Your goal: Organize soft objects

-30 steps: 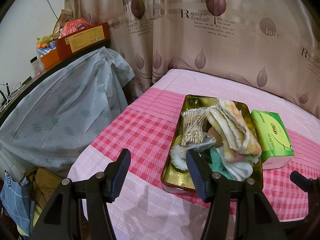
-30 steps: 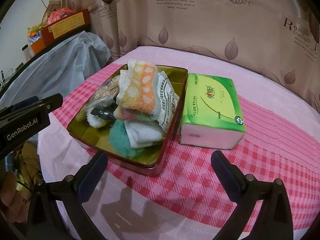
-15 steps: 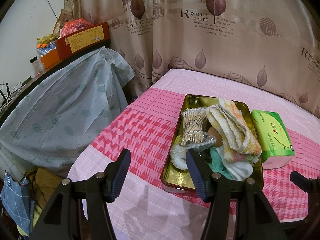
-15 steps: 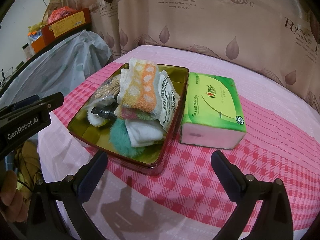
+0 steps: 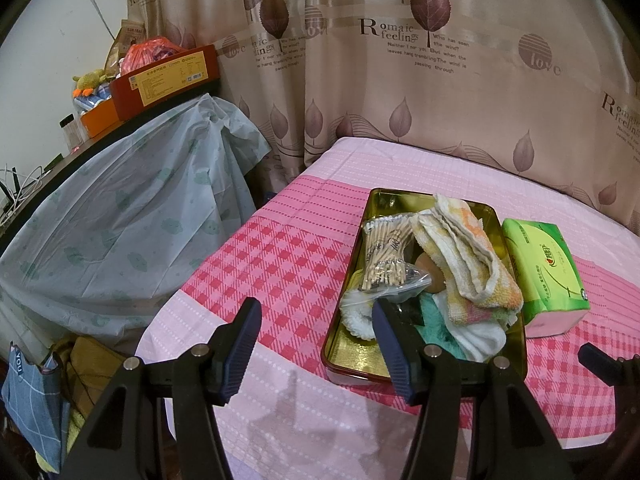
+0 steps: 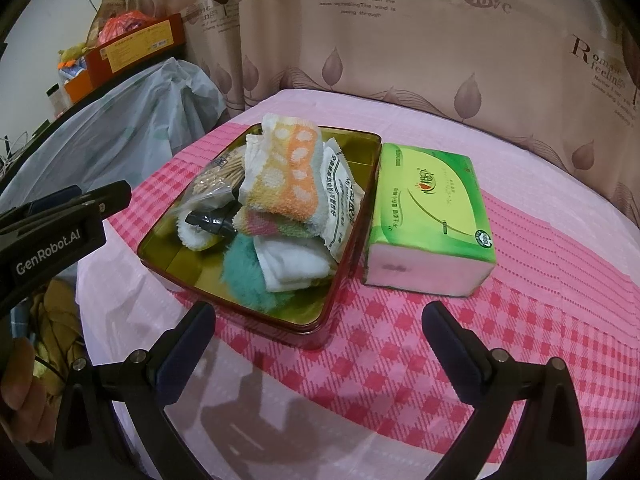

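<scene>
A gold tin tray [image 5: 348, 356] [image 6: 168, 258] sits on the pink checked tablecloth. It holds a folded orange-and-yellow towel [image 5: 468, 256] [image 6: 284, 176], a white cloth [image 6: 294, 264], a teal fluffy cloth [image 6: 242, 276], a bag of cotton swabs [image 5: 386, 254] and a white packet [image 6: 342, 204]. A green tissue pack [image 5: 544, 268] [image 6: 430, 216] lies right of the tray. My left gripper [image 5: 316, 344] is open and empty near the tray's front left corner. My right gripper [image 6: 320, 350] is open and empty in front of the tray and the pack.
A leaf-print curtain [image 5: 400, 80] hangs behind the table. A plastic-covered piece of furniture [image 5: 120, 220] stands to the left, with boxes [image 5: 164, 76] on top. Bags and cloth [image 5: 48, 384] lie on the floor at the left. The left gripper's body [image 6: 52, 232] shows in the right wrist view.
</scene>
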